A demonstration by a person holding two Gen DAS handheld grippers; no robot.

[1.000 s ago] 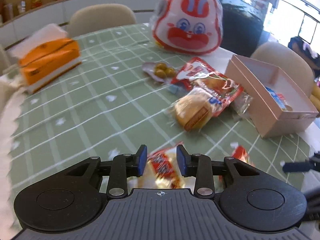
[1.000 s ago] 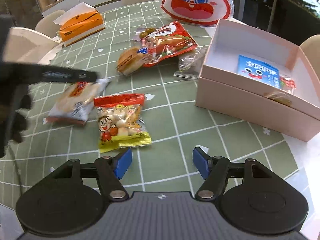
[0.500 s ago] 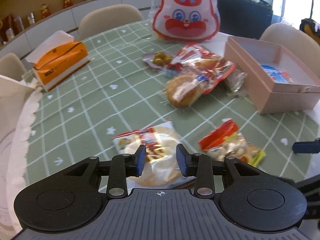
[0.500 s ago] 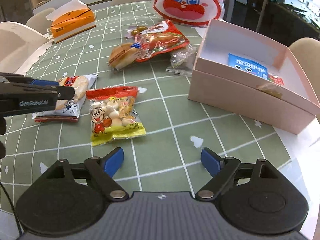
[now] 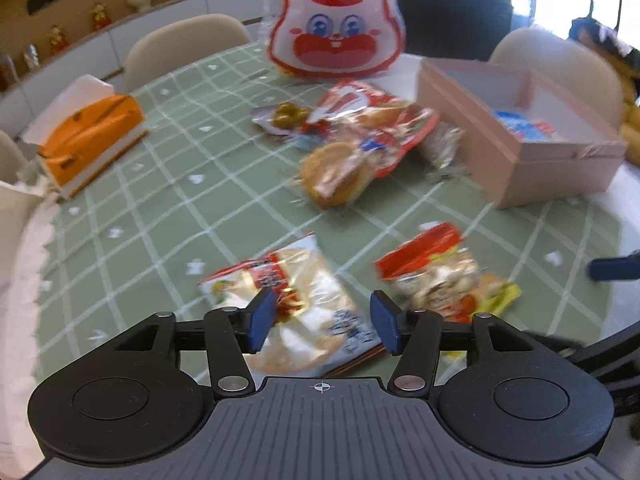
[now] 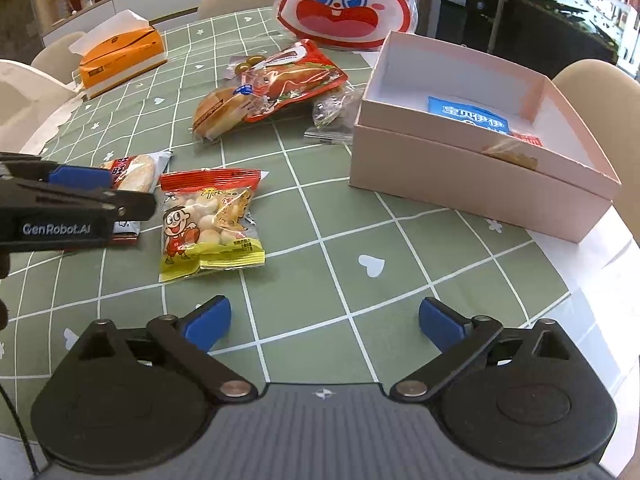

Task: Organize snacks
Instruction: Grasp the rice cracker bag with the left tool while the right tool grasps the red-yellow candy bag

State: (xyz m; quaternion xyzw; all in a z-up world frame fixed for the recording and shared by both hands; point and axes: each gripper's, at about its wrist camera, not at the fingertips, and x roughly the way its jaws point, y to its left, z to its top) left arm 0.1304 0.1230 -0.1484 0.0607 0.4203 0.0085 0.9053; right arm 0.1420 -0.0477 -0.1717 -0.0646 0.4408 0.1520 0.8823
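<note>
Left gripper (image 5: 320, 322) is hovering over the rice cracker pack (image 5: 296, 304) lying on the green checked tablecloth (image 5: 160, 200), jaws opening, pads either side of the pack but not pressing it; right gripper (image 6: 323, 322) is opening wide over bare cloth, holding nothing. Yellow-and-red snack bag (image 6: 208, 224) is lying just right of the cracker pack; bun (image 6: 224, 112) and red packet (image 6: 296, 76) are sitting farther back; pink box (image 6: 460, 176) is sitting on the right with a blue sachet (image 6: 468, 114) inside.
</note>
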